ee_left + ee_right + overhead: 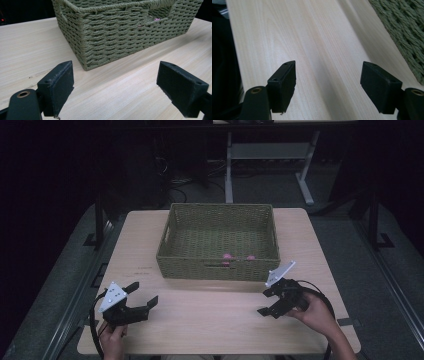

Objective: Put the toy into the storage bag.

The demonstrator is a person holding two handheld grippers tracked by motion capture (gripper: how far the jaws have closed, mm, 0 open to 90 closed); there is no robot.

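Note:
A woven olive-green basket (172, 262) stands at the middle back of the light wooden table (210, 315). Small pink items (227, 256) lie inside it near its front wall and peek through the handle slot (157, 19) in the left gripper view. My left gripper (142, 294) is open near the table's front left, held by a hand, nothing between its jaws, pointing toward the basket's front corner (86, 63). My right gripper (265, 302) is open at the front right, below the basket's right front corner, with bare tabletop between its jaws; the basket wall (404, 27) lies to its right.
The table's front edge is close to both hands. Beyond the table lie dark floor, a white desk frame (267, 155) and cables. A black cable (320, 295) loops from the right gripper over the hand.

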